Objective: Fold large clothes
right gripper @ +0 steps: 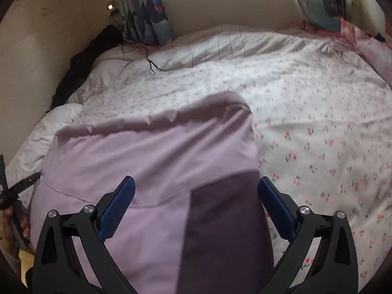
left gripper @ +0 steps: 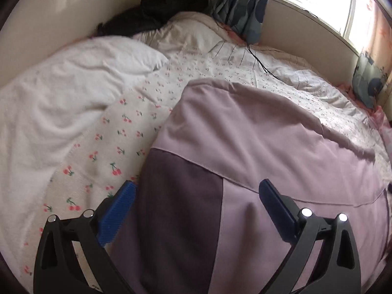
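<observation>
A large lilac garment [left gripper: 257, 134] with a dark purple panel [left gripper: 181, 196] lies spread on the cherry-print bedsheet [left gripper: 110, 147]. My left gripper [left gripper: 196, 191] hovers open over the garment's near left edge, its blue pads wide apart and nothing between them. In the right wrist view the same lilac garment [right gripper: 147, 152] shows its dark purple panel [right gripper: 225, 215] near the right side. My right gripper [right gripper: 196, 186] stands open above that near right part, its fingers straddling the panel. Whether either gripper touches the cloth I cannot tell.
A white duvet [left gripper: 61, 93] is bunched at the left of the bed. Dark clothes [left gripper: 166, 7] and a pillow [left gripper: 191, 31] lie at the head, with a black cable [left gripper: 259, 61] trailing across. Curtains [right gripper: 149, 17] and a window ledge line the far side. A hand [right gripper: 9, 225] holds the other gripper at the left.
</observation>
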Demonstrator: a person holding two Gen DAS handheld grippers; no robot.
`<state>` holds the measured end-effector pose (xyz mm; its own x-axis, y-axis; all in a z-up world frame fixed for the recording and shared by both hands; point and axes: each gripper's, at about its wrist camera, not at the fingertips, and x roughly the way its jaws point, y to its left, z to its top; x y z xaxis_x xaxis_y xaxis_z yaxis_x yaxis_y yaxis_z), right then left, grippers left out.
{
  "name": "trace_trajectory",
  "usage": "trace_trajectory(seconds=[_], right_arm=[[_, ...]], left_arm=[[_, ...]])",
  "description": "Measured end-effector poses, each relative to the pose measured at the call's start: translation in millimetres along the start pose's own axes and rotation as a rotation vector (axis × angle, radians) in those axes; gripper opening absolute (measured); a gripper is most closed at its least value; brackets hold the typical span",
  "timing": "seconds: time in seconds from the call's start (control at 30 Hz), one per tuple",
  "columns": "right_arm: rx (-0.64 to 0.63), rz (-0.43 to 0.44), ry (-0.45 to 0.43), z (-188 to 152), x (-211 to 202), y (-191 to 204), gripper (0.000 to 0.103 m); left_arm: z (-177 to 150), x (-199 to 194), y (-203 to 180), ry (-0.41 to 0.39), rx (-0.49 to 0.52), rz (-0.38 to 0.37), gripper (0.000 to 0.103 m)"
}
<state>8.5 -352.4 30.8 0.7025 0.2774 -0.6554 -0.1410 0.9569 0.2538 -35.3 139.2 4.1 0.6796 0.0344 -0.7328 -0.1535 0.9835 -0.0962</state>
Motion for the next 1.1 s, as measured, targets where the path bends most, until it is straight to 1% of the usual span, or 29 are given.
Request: trace_trajectory(seconds=[0.07,0.13,0.2,0.23,0.3,0.33,0.37,0.43,0.5,0.57,0.6,0.67,0.7,0.73,0.77,0.8,0.83,0.87,0.9,0.97,1.0,1.1], right_arm=[[-0.06,0.027,0.006,24.2,10.8,34.9,0.097],[-0.107,0.058,0.049,44.5,43.1,69.6,0.097],[-0.132,0.037,0.09,54.9,83.1,89.3,0.097],[-0.14,0.022,0.124,58.9,114.3,94.9,0.097],[-0.125,-0.021,0.227,50.7,166.3,92.7,0.097],[-0.076,0.022,0.308,41.5,192.6,83.2,0.097],[-0.046,0.037,0.318,37.8,198.8,78.0,0.097],[-0.048,0.043,0.326,41.8,196.6,77.0,0.097],[-0.04,0.066,0.328,46.3,184.9,71.1,0.097],[-0.049,0.065,0.279,55.0,159.4,63.4,0.096],[-0.056,0.052,0.244,58.8,146.5,59.9,0.096],[-0.06,-0.017,0.161,62.6,122.6,44.7,0.096],[-0.049,-0.051,0.136,63.2,115.7,33.1,0.096],[-0.016,-0.086,0.128,58.3,116.4,14.4,0.096],[0.011,-0.089,0.145,53.1,122.3,0.6,0.096],[0.054,-0.07,0.193,43.2,138.6,-14.5,0.097],[0.077,-0.044,0.221,35.4,147.9,-21.8,0.097],[0.078,-0.043,0.234,33.3,153.0,-22.1,0.097],[0.055,-0.066,0.245,38.0,154.7,-17.5,0.097],[0.023,-0.077,0.247,43.0,148.2,-10.2,0.097],[0.026,-0.06,0.222,45.4,136.4,-9.4,0.097],[0.044,-0.03,0.118,38.4,79.7,-6.5,0.096]], left_arm=[[-0.5,-4.2,-6.6,-0.023,0.016,0.02,0.097],[1.3,-7.7,-12.0,-0.044,0.017,0.018,0.097],[0.9,-6.5,-17.4,-0.05,0.036,0.035,0.097],[0.2,-1.6,-19.1,-0.041,0.048,0.041,0.097],[-4.9,7.5,-17.7,-0.011,0.045,0.04,0.097],[-5.5,9.4,-15.1,-0.012,0.033,0.025,0.097],[-6.1,8.0,-13.4,-0.021,0.021,0.022,0.097],[-5.2,11.7,-9.0,-0.007,0.0,0.007,0.097],[-8.3,15.8,-8.0,-0.001,-0.004,0.001,0.097],[-10.7,15.0,-8.3,-0.01,-0.004,0.003,0.097],[-11.0,14.7,-8.4,-0.013,-0.004,0.003,0.097],[-12.4,14.5,-8.9,-0.016,-0.006,0.004,0.097],[-13.1,14.4,-9.2,-0.019,-0.006,0.005,0.097],[-13.9,14.1,-9.5,-0.022,-0.005,0.005,0.097],[-14.7,13.7,-9.7,-0.025,-0.005,0.006,0.097],[-15.9,12.5,-10.5,-0.031,-0.004,0.004,0.097],[-16.8,10.9,-11.9,-0.038,-0.001,-0.002,0.097],[-17.4,9.5,-15.1,-0.049,0.011,0.009,0.097],[-18.6,8.4,-17.2,-0.055,0.019,0.025,0.097],[-20.0,9.7,-20.4,-0.056,0.035,0.046,0.097],[-19.7,10.6,-20.3,-0.054,0.035,0.046,0.097],[-19.0,10.6,-18.6,-0.053,0.03,0.04,0.097]])
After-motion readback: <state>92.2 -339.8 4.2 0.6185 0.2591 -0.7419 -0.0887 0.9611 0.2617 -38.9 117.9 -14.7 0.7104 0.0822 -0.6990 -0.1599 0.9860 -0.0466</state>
